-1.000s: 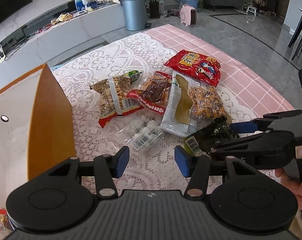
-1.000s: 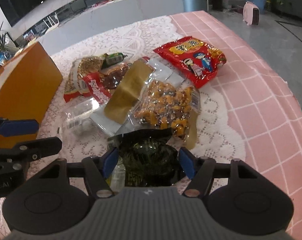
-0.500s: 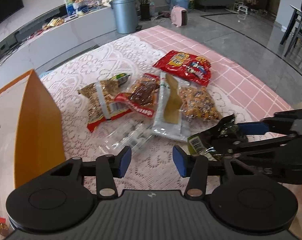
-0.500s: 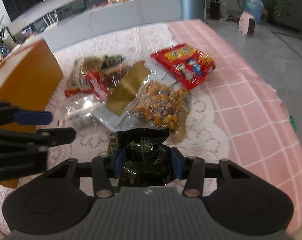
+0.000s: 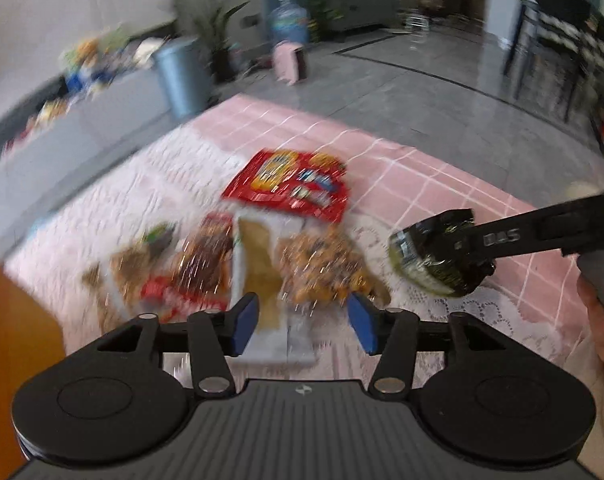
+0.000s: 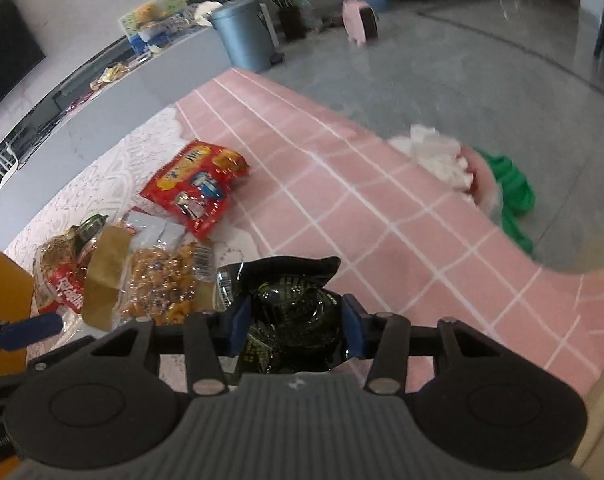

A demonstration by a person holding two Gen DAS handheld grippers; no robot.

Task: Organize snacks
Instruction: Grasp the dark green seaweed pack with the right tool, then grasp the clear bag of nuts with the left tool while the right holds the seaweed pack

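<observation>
The right hand-held gripper (image 6: 296, 328) was closed on a dark green snack packet (image 6: 290, 312), its blue pads pressed against the packet's two sides, and it held the packet clear of the tabletop (image 6: 381, 216). In the left wrist view the same packet (image 5: 437, 256) hung in the air to the right, above the edge of the white lace cloth (image 5: 481, 312). The left hand-held gripper (image 5: 303, 322) stood wide apart and held nothing, hovering over the near end of the snack pile. The pile lay on the lace and pink checked cover: a red bag (image 6: 194, 184) at the far side, a clear bag of orange snacks (image 6: 166, 280) nearer, a white packet with a tan strip (image 5: 258, 276) beside it, and further packets to the left, blurred in the left wrist view. An orange box (image 5: 18, 344) stood at the left edge. A blue-grey bin (image 6: 244, 32) stood on the floor beyond the tabletop.
</observation>
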